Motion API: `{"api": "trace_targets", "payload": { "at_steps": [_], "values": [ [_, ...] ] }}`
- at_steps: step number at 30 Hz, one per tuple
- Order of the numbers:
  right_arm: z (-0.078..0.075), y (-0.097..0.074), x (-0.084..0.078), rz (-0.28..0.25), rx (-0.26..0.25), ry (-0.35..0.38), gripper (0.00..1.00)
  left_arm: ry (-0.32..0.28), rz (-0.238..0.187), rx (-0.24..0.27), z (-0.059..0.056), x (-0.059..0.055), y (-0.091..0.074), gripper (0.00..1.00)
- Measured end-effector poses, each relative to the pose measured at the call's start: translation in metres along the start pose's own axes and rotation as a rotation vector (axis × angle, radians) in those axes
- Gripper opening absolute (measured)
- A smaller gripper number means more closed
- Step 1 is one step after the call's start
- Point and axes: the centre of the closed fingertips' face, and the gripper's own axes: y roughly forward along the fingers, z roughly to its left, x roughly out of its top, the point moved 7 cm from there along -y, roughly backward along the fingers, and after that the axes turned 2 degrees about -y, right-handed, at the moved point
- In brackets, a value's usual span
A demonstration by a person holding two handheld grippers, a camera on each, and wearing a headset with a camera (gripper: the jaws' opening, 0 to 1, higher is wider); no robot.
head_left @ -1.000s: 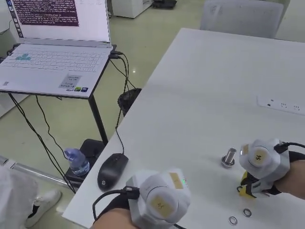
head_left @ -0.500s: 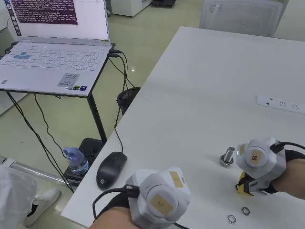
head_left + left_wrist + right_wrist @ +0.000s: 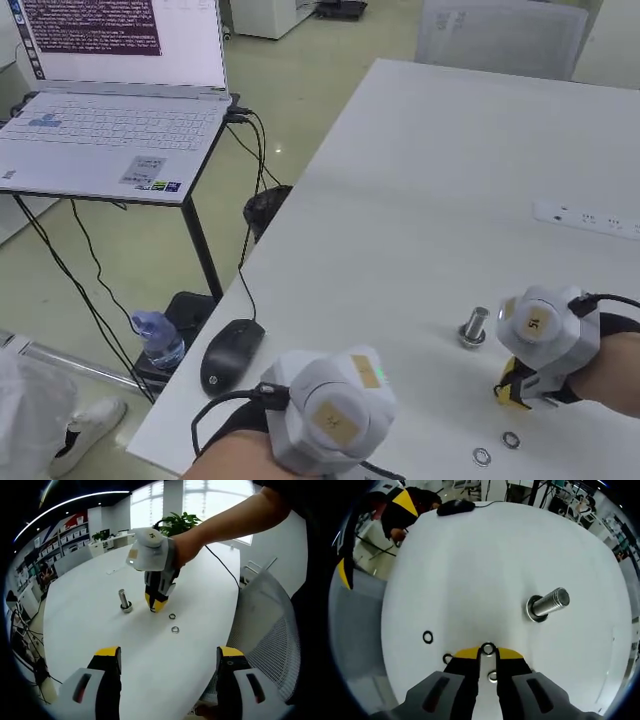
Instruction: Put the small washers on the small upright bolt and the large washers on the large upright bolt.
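Note:
One threaded upright bolt [image 3: 473, 328] stands on the white table [image 3: 420, 200]; it also appears in the right gripper view [image 3: 547, 604] and the left gripper view [image 3: 124, 600]. My right gripper [image 3: 510, 397] points down at the table just right of the bolt. Its jaws [image 3: 487, 652] are almost together, pinching a small washer [image 3: 488, 648] at the yellow tips. Loose washers lie around it [image 3: 427, 637] [image 3: 448, 658] [image 3: 492, 676]; two washers [image 3: 511, 439] [image 3: 482, 457] lie near the table edge. My left gripper [image 3: 169, 652] hovers open and holds nothing, facing the right gripper [image 3: 156, 607].
A black mouse [image 3: 232, 356] lies at the table's near left corner. A white power strip [image 3: 590, 220] sits at the right. Left of the table are a laptop [image 3: 110, 130] on a stand, hanging cables and a water bottle [image 3: 158, 338] on the floor.

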Motion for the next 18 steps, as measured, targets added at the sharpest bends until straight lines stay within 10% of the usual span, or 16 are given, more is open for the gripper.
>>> {"api": "trace_targets", "payload": {
  "at_steps": [18],
  "values": [
    [-0.005,-0.037,-0.042,-0.005,-0.041,0.113,0.12,0.003,-0.004,0.006,0.002,0.006,0.006,0.8]
  ]
}}
